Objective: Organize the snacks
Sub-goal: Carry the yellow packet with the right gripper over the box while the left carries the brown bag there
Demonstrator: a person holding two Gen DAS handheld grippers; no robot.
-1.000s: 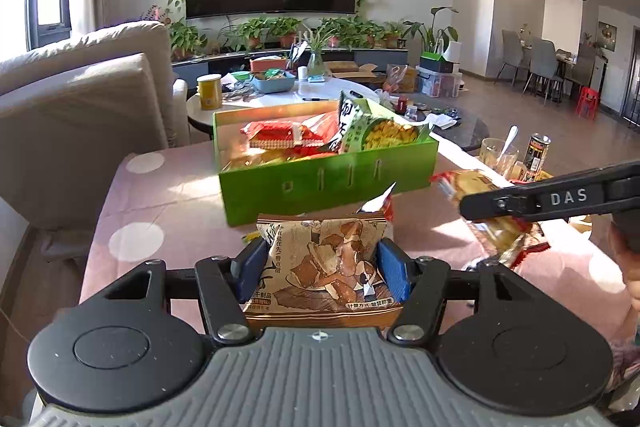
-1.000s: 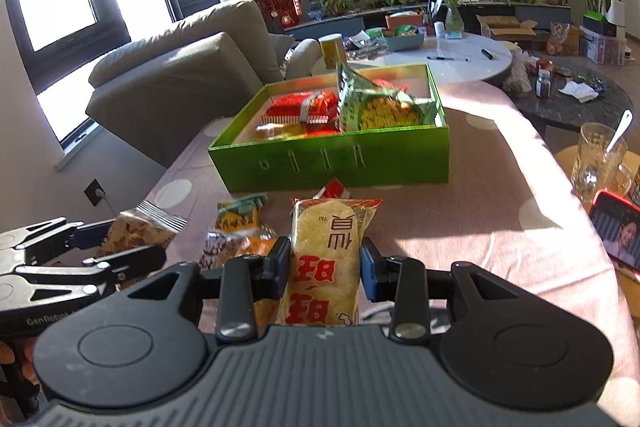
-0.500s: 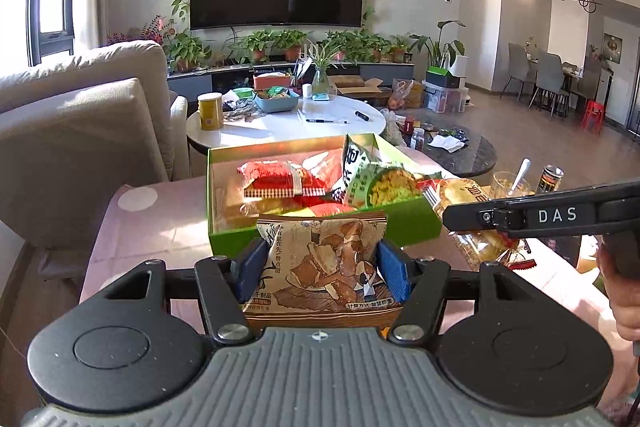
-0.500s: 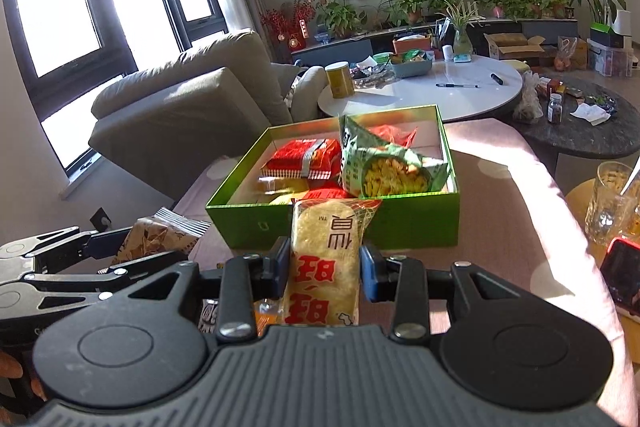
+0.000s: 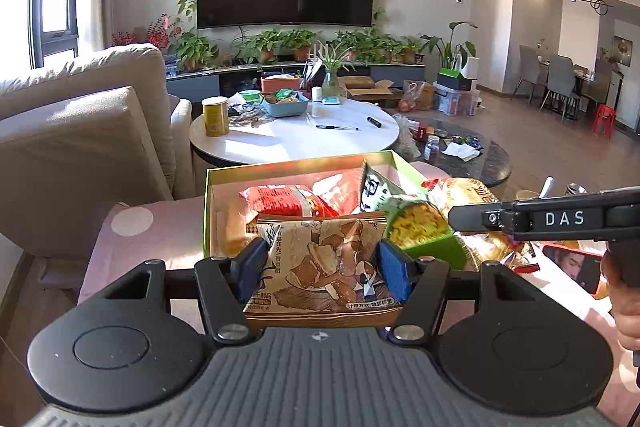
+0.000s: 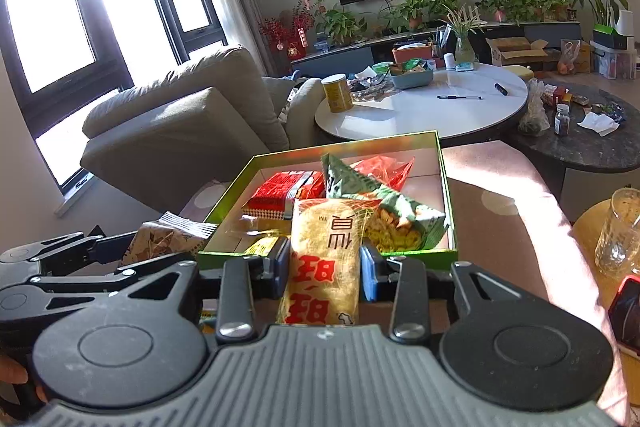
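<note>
My left gripper (image 5: 320, 263) is shut on a brown snack bag (image 5: 324, 267) and holds it above the near edge of the green box (image 5: 206, 211). My right gripper (image 6: 325, 267) is shut on a yellow rice-cracker pack (image 6: 326, 255) with red characters, held over the near wall of the same box (image 6: 444, 179). The box holds a red packet (image 6: 286, 189), a green bag (image 6: 384, 203) and other snacks. The right gripper shows at the right of the left wrist view (image 5: 460, 217). The left gripper shows at the left of the right wrist view (image 6: 132, 251).
The box sits on a pink table with white dots (image 6: 504, 211). A drinking glass (image 6: 618, 231) and a phone (image 6: 628, 311) stand at the right. A beige sofa (image 5: 80, 139) is to the left, and a white round table (image 5: 296, 135) is behind the box.
Both grippers have risen and moved forward toward the green box, each carrying its pack. The box now lies closer and lower in both views.
</note>
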